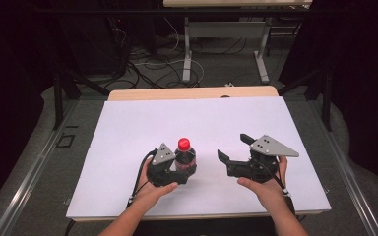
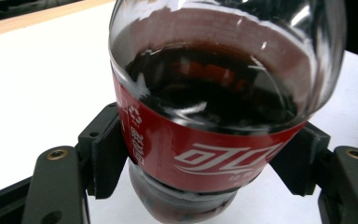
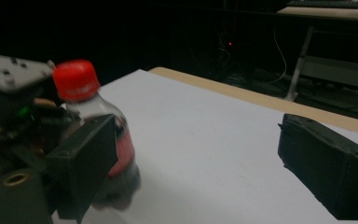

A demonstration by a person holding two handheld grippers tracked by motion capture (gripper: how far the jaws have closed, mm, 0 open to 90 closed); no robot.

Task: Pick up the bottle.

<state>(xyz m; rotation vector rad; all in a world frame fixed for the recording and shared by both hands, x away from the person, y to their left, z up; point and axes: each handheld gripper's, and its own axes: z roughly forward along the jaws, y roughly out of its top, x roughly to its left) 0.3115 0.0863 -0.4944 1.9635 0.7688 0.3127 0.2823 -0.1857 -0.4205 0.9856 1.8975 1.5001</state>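
A white table top [image 1: 128, 128] with a pale wooden far edge [image 1: 192, 93] stands in a dim, dark-walled room. Beyond it, on grey floor [image 1: 226, 73], tangled black and white cables [image 1: 147, 66] lie beside the metal legs of another table [image 1: 224, 29]. Dark frame posts [image 1: 57, 98] flank the table left and right.

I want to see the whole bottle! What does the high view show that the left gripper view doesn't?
High view alone: the round red plastic cap, both hands and the open right gripper apart from the bottle. Left gripper view alone: white writing on the red label, dark drink inside. Both: the clear plastic cola bottle held by the left gripper on the white table.
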